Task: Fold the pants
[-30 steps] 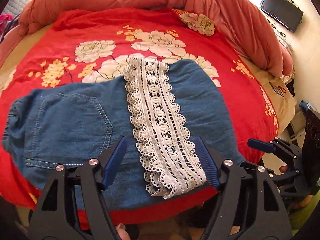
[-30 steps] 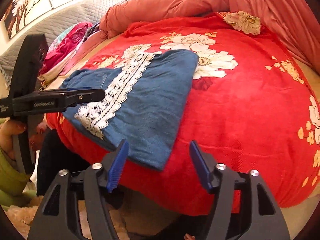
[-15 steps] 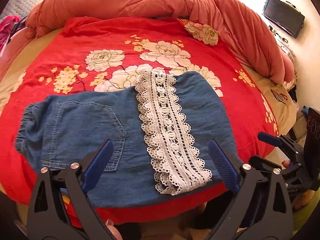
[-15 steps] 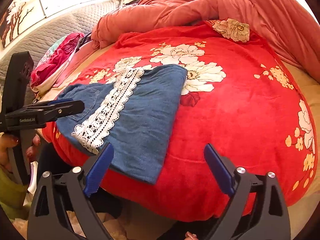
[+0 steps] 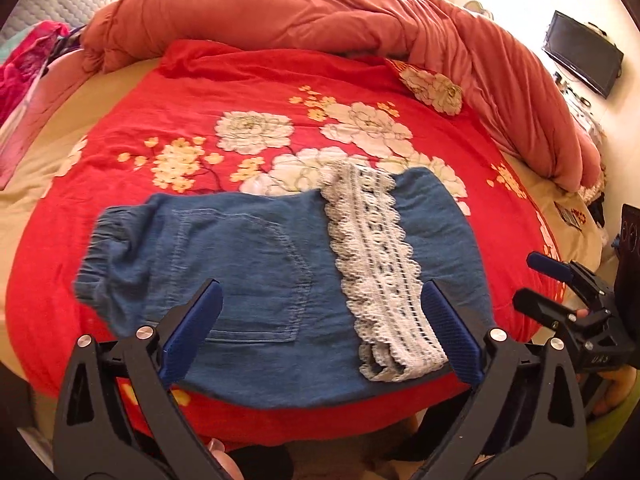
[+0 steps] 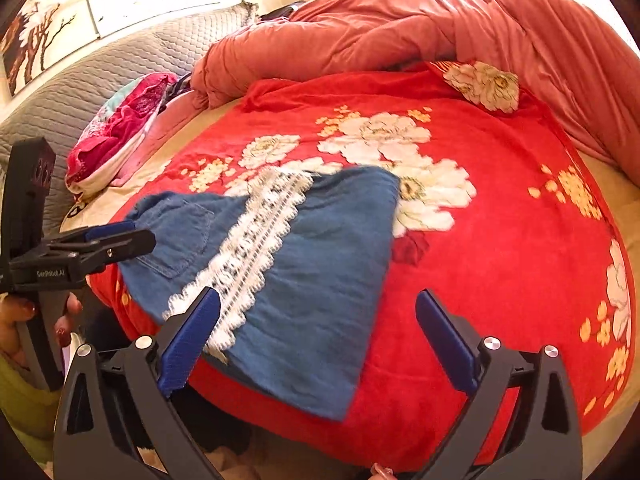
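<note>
A bed fills both views, spread with a red flowered blanket [image 5: 248, 92], and a salmon quilt [image 5: 320, 12] lies heaped along the top of the frame. A grey padded headboard [image 6: 104, 64] shows at the upper left of the right wrist view, with a bundle of pink clothes [image 6: 120, 132] below it.

The denim pants [image 5: 248, 264] lie in the lower middle of the frame, near the bed's front edge, folded into a compact block with a back pocket facing up. A white lace band [image 5: 376, 256] runs across them from top to bottom.

The left gripper [image 5: 320, 332] hangs over the pants' near edge with its jaws at their widest and nothing between the pads. The right gripper [image 6: 316, 336] is just as wide and empty, over the fold's lower right part.

I judge a fold has just been laid down and let go. If another fold is wanted, the next move calls for both grippers to pinch one end and carry it over evenly.

No containers show.
</note>
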### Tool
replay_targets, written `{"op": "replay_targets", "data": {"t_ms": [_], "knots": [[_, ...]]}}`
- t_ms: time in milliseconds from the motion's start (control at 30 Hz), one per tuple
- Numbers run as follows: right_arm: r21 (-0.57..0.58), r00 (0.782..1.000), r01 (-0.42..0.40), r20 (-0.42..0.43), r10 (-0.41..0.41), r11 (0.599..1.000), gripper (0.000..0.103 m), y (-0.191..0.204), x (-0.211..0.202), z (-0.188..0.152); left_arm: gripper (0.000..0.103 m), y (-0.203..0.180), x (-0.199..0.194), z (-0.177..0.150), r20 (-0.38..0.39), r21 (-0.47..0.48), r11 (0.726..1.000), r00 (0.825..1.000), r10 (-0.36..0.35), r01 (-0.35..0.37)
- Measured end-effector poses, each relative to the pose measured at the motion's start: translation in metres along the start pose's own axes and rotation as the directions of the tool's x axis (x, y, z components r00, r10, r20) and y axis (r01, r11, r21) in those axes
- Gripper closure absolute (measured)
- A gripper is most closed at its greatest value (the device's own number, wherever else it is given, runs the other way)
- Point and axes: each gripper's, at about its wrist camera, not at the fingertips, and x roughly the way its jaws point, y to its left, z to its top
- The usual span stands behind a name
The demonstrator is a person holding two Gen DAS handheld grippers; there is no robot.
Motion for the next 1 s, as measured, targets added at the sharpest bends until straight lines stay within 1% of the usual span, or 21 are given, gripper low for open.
{"op": "replay_targets", "data": {"t_ms": [67,267,400,533,633,767,800,867,1000], "knots": [[-0.013,1.000,-0.007,-0.001,0.007,1.000,0.005,0.005,0.003,0.006,0.009,0.006,-0.003,0.000,0.008,-0.012,1.000,1.000,0.004,-0.004],[-0.060,0.999,-0.035,-0.008,0.035,0.998,0.005,0.025,0.016,0.024,0.009,0.031,-0.018,-0.001,0.042,-0.064,0.997,0.998,0.046,-0.043],[-0.085,0.998,-0.055,-0.014,0.054,0.995,0.005,0.036,0.028,0.038,0.009,0.049,-0.024,-0.003,0.050,-0.104,0.992,0.996,0.073,-0.067],[-0.098,0.996,-0.085,-0.028,0.083,0.992,0.005,0.046,0.039,0.051,0.009,0.071,-0.031,-0.007,0.054,-0.151,0.984,0.993,0.106,-0.097],[-0.131,0.995,-0.096,-0.043,0.091,0.987,0.005,0.056,0.048,0.059,0.009,0.086,-0.035,-0.013,0.055,-0.184,0.976,0.990,0.132,-0.120],[-0.181,0.993,-0.113,-0.061,0.103,0.977,0.005,0.070,0.061,0.072,0.009,0.112,-0.036,-0.023,0.029,-0.249,0.957,0.986,0.164,-0.152],[-0.193,0.992,-0.117,-0.067,0.106,0.974,0.005,0.074,0.064,0.075,0.009,0.117,-0.036,-0.025,0.024,-0.262,0.953,0.987,0.162,-0.150],[-0.216,0.991,-0.127,-0.078,0.112,0.968,0.005,0.081,0.072,0.081,0.009,0.127,-0.036,-0.029,0.017,-0.297,0.947,0.991,0.135,-0.124],[-0.272,0.984,-0.164,-0.113,0.138,0.948,0.005,0.100,0.090,0.095,0.009,0.138,-0.031,-0.036,-0.001,-0.334,0.937,0.994,0.105,-0.099]]}}
